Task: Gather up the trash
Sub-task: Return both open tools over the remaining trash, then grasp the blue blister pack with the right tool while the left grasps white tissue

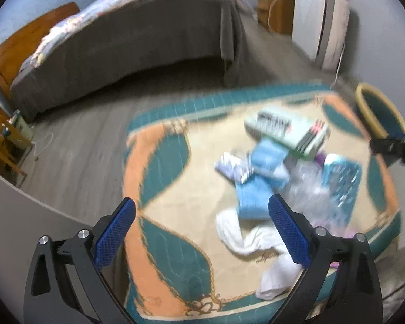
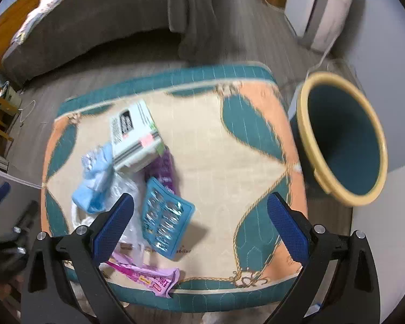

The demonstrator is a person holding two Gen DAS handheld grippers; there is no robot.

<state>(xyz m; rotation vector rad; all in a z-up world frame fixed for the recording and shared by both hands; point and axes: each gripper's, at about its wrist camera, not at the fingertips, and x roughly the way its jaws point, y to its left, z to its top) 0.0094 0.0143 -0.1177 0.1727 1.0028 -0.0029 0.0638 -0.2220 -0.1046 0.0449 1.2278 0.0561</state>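
Right gripper (image 2: 199, 226), jaws spread and empty, hangs over the blue blister tray (image 2: 166, 221) amid litter on the cushioned table (image 2: 216, 145) beside the bin (image 2: 343, 140); light, stiff, likely slick plastic, best pinched across one edge; left gripper (image 1: 202, 232) likewise spread.

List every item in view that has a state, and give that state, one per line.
left gripper: open, empty
right gripper: open, empty
trash bin: upright beside the table, nothing visible inside
white box: lying flat on the table
teal blister pack: lying flat
pink wrapper: at the table's near edge
white cloth: crumpled
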